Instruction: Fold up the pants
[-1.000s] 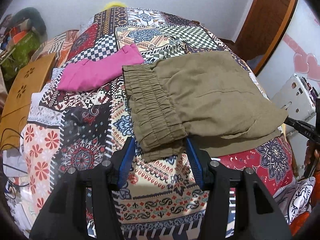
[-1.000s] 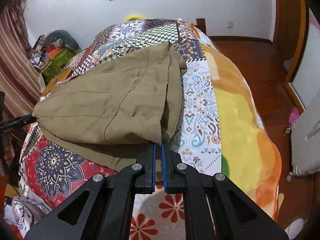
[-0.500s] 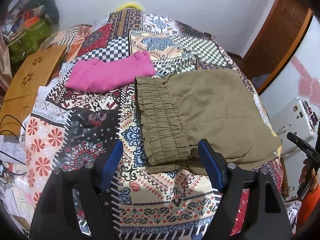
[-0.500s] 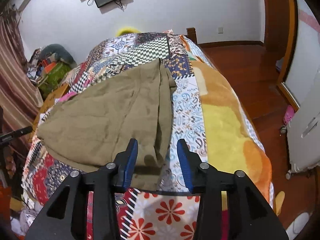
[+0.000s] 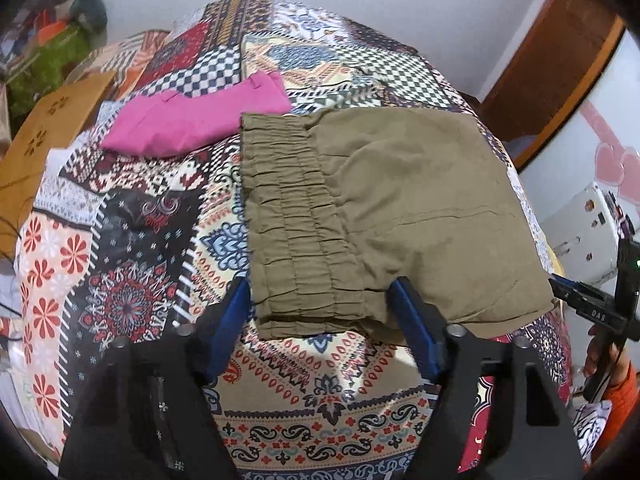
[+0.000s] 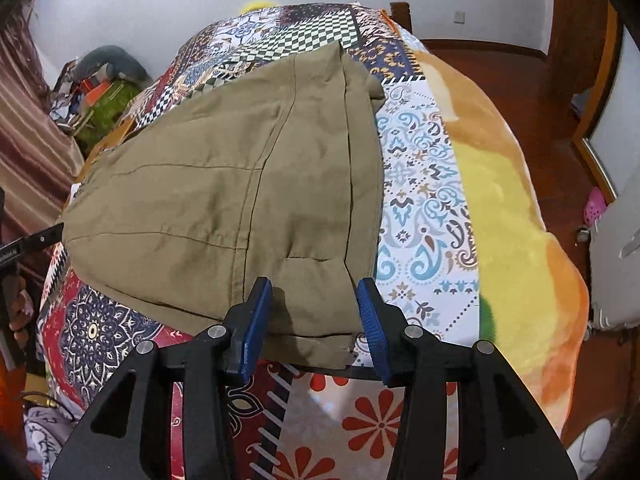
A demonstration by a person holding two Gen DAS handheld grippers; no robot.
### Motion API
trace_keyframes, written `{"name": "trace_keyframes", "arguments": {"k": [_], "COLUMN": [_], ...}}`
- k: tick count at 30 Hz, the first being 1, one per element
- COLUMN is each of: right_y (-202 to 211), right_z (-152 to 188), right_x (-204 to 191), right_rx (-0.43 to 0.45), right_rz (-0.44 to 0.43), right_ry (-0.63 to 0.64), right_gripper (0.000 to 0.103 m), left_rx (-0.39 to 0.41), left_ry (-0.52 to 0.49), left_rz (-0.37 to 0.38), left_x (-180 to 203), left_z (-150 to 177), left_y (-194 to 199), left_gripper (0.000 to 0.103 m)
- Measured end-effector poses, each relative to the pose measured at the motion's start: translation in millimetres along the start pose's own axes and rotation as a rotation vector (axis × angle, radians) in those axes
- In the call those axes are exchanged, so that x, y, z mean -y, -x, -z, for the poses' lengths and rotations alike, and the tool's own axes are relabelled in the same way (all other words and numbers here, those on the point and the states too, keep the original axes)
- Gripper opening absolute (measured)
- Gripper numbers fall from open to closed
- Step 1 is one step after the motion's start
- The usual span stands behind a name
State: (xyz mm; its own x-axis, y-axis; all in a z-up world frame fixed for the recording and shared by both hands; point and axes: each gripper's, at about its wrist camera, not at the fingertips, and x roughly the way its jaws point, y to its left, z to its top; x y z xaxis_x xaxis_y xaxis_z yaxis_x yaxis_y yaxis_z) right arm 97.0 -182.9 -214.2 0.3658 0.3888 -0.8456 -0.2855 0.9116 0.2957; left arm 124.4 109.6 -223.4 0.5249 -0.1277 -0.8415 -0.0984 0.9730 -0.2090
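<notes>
Olive-green pants (image 5: pixel 400 184) lie folded flat on the patterned quilt (image 5: pixel 132 240), elastic waistband to the left. My left gripper (image 5: pixel 320 292) straddles the near corner of the waistband. Its jaws are closing, and the blue pads stand just off the cloth on either side. In the right wrist view the pants (image 6: pixel 224 200) show their folded leg end. My right gripper (image 6: pixel 314 292) is open over the near hem corner, with cloth between the fingers and untouched by them. Each gripper shows at the edge of the other's view: the right one (image 5: pixel 588 304) and the left one (image 6: pixel 28 244).
A folded pink garment (image 5: pixel 192 120) lies on the quilt behind the waistband. A wooden stand (image 5: pixel 44 132) is off the bed's left side, a white appliance (image 5: pixel 580 232) off its right. A yellow-orange blanket (image 6: pixel 508 208) covers the bed's right side, beside wooden floor (image 6: pixel 500 64).
My right gripper let go of the hem corner and opened; the pants settled flat. The left jaws widened, then narrowed around the waistband corner. Both grippers pulled back a little, then came in lower.
</notes>
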Motion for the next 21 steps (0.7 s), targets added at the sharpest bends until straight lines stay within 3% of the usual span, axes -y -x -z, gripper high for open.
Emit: {"name": "trace_keyframes", "arguments": {"k": [3,7,15,21], "right_y": [-2.0,-1.2,18.7,11.3], "right_z": [2.1,6.8,9.5,12.4], "right_x": [-0.2,-7.2,-12.7,-8.2], "right_rx": [-0.013,-0.004,0.052,0.014], "right_rz": [-0.005,0.052,0.074,0.058], "right_ry": [0.011,0.069,0.115,0.115], "right_gripper": [0.038,0.013,0.009,0.009], "left_rx": [0.020,0.045,0.095,0.038], "left_ry": [-0.049,-0.080,-0.114,-0.117], "left_rz": [-0.039,-0.070,-0.088,-0.087], "left_x": [8.1,10.6,14.9,8.7], "left_z": [-0.1,-2.5,-7.3,2.5], "left_y": [2.6,9.0,24.4,6.1], "left_gripper": [0.060,0.054,0.052,0.052]}}
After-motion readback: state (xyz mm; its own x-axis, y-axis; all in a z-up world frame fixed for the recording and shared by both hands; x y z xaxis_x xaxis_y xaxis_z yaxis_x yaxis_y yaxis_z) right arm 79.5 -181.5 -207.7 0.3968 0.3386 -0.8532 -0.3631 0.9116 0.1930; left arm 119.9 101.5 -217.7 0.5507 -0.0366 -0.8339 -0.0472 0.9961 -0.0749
